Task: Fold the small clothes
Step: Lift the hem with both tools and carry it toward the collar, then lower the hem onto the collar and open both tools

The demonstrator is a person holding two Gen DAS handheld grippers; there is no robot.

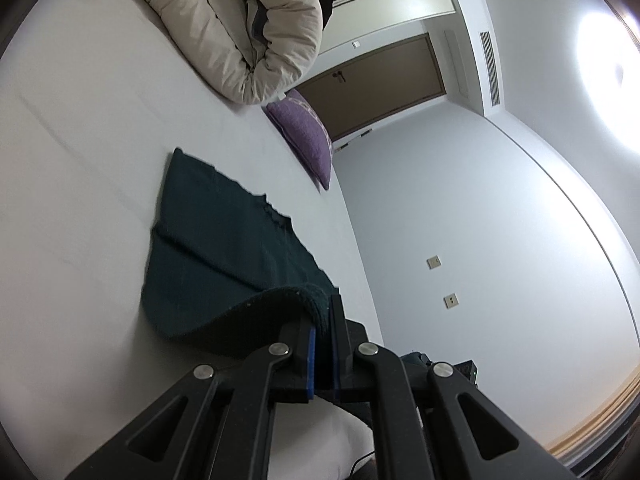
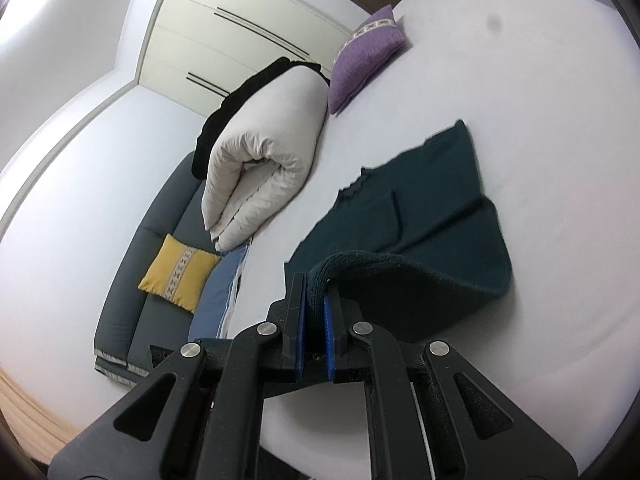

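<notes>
Dark green knit garment (image 1: 224, 248) lies on the white bed (image 1: 80, 160), near edge lifted and curled over. Left tool (image 1: 323, 312) pinches one lifted corner; right tool (image 2: 316, 284) pinches the other. Beyond the garment: rolled beige duvet (image 2: 260, 152), purple pillow (image 2: 364, 56). Garment type unclear, possibly a sweater.

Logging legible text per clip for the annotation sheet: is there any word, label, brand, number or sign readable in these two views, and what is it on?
None: no readable text in either view.
Dark green knitted garment: no tag or print showing.
Purple cushion with a patterned band: woven motif only, no letters.
Yellow cushion with a patterned band: the same.
Beige wall sockets: too small to show any marking.
</notes>
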